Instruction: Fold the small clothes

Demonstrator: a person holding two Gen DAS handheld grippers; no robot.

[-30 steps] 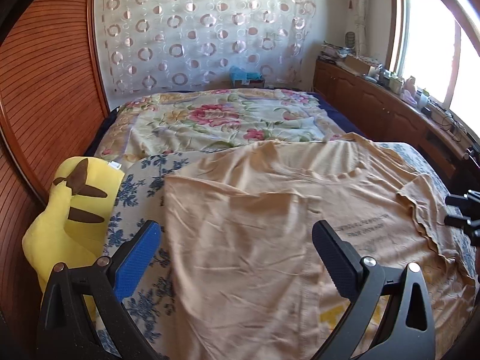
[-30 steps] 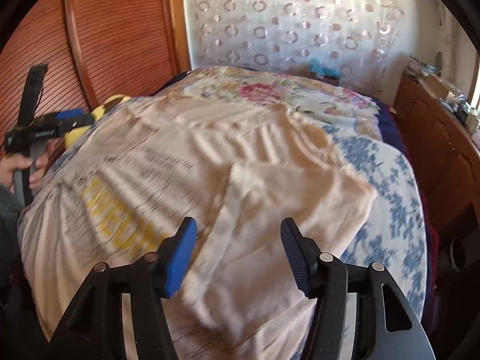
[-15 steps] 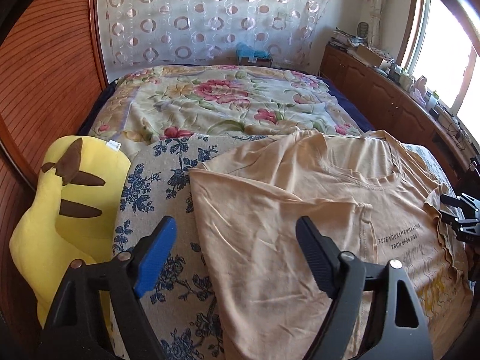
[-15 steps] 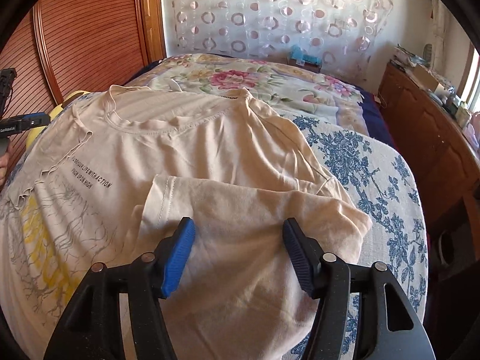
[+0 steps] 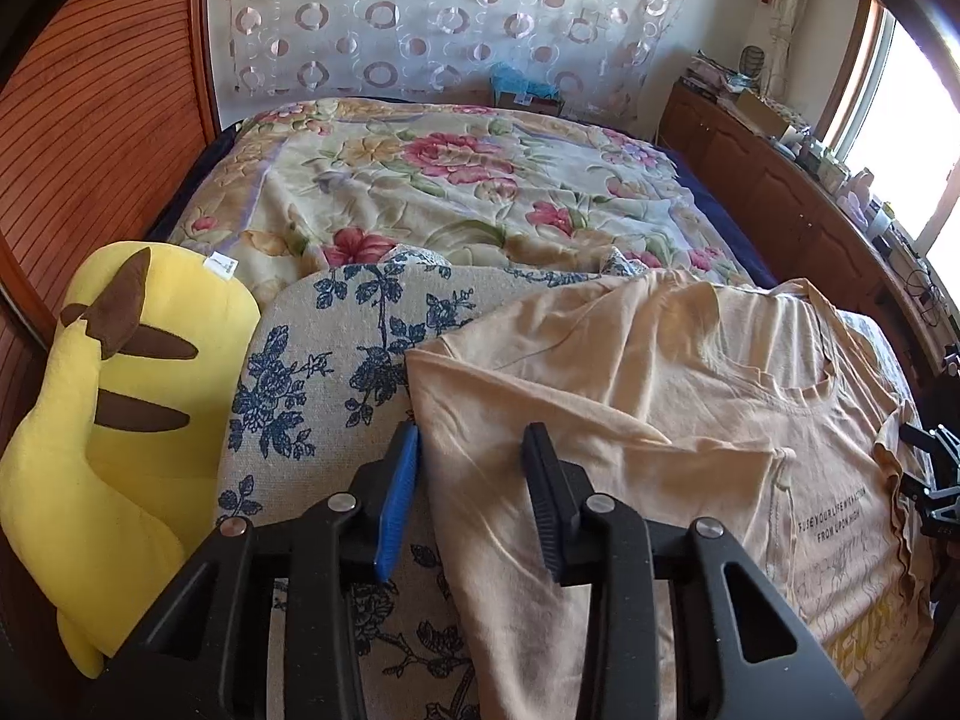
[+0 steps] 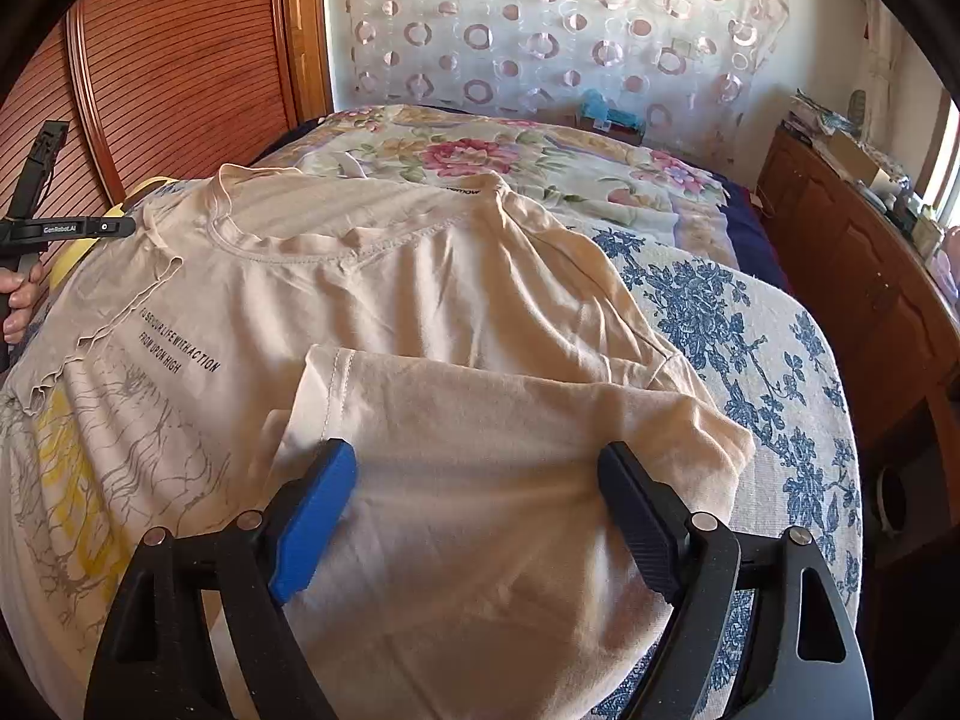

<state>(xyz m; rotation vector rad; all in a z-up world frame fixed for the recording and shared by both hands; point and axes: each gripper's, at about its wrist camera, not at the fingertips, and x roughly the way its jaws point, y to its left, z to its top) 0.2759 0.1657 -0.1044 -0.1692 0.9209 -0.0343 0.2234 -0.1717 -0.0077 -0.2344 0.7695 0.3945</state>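
Beige shirt [image 5: 690, 420] lies with both side flaps folded in
Left gripper [image 5: 471, 495] jaws have just been closing over the shirt's edge, not yet pinching; right gripper [image 6: 477, 510] jaws have just been opening, spread above its flap

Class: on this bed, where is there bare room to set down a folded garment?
Free: the floral quilt beyond the blue-flowered cloth, up to the circle-patterned curtain. Also a blue-flowered strip between the yellow plush toy and the beige T-shirt. Crowded: the cluttered wooden sideboard.

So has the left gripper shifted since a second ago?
Yes. The left gripper has slid left, toward the yellow plush, from mid-shirt to the folded left edge of the T-shirt. Its jaws have just been closing, with the edge between them.
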